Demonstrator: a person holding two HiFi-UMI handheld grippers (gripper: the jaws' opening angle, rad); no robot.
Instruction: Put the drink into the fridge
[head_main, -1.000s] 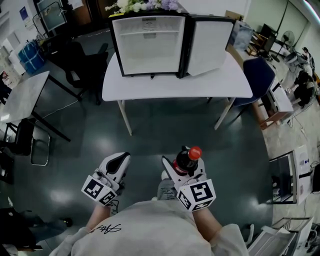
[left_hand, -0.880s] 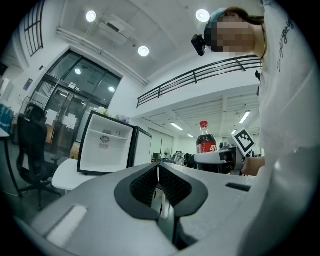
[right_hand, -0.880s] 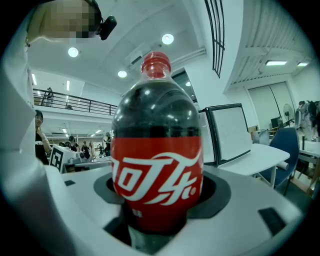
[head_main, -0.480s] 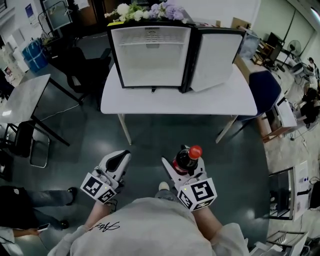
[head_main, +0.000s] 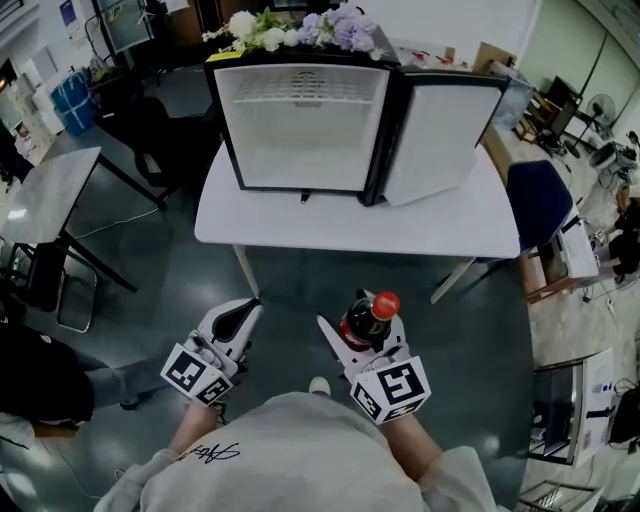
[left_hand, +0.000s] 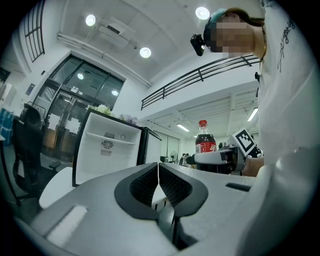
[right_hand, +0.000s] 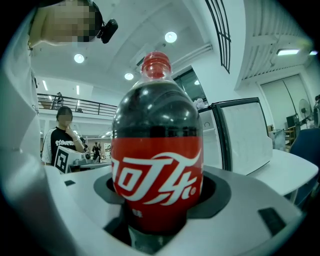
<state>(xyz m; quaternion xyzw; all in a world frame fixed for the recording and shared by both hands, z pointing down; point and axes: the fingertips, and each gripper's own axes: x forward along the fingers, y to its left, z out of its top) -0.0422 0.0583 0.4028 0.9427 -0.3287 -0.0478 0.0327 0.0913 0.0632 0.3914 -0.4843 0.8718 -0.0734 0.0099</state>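
The right claw (head_main: 362, 332) is clenching a cola bottle (right_hand: 157, 160) around its lower body. It is holding the bottle upright, with the red cap on top and the red label facing that claw's own camera. The left claw (left_hand: 158, 182) is carrying nothing, and its jaws are pressing together tip to tip. Both claws are hovering side by side over the dark floor (head_main: 300, 290), just in front of the person's chest. The bottle is hanging well short of the white surface (head_main: 350, 220).

On that surface a small fridge (head_main: 300, 125) is standing with its door (head_main: 440, 125) swung wide open to the right, and its white interior is facing the person. A bunch of pale flowers (head_main: 300, 25) is lying along the fridge's top, or possibly just behind it; the head view is not settling which. A blue chair (head_main: 540, 195) is standing near the right end of the surface.
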